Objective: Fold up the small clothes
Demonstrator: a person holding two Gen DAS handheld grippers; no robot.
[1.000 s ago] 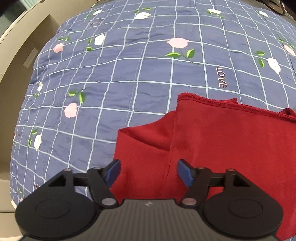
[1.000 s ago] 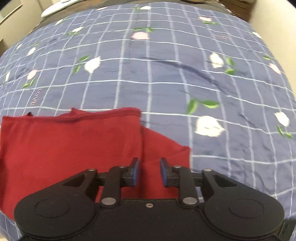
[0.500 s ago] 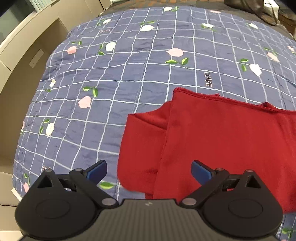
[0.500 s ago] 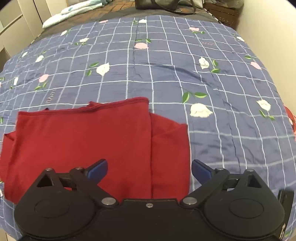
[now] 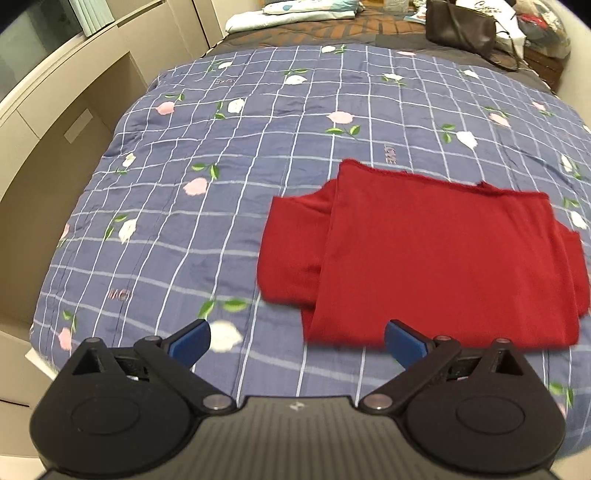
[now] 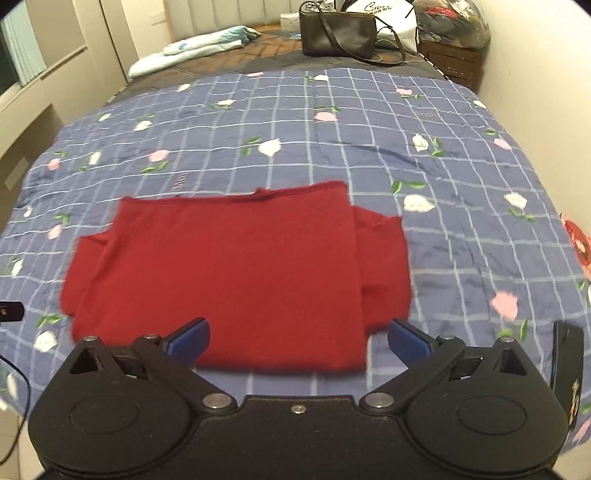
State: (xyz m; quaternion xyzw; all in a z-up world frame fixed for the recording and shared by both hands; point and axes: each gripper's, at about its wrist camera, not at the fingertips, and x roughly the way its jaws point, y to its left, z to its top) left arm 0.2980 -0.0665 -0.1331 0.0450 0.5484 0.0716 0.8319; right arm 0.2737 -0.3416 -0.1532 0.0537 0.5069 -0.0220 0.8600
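A red garment (image 6: pixel 229 273) lies folded into a rough rectangle on the floral quilt (image 6: pixel 332 140) of a bed; both the left hand-held gripper (image 5: pixel 297 341) and right hand-held gripper (image 6: pixel 298 336) hover wide apart, empty; further folds appear to remain.

This is a bedroom in someone's home. A wide bed fills nearly the whole floor, spread with a blue checked quilt (image 6: pixel 332 122) printed with pink and white roses. Past the quilt's far edge a brown blanket (image 6: pixel 236 55) shows, with a pale folded duvet (image 6: pixel 192 50) lying on it. A dark leather handbag (image 6: pixel 338 33) and a white shopping bag (image 6: pixel 391 16) sit at the head end. Beige built-in cabinets (image 5: pixel 70 122) run along one side, a plain cream wall (image 6: pixel 539 74) along the other, and a wooden nightstand (image 6: pixel 456 61) sits wedged in the corner.
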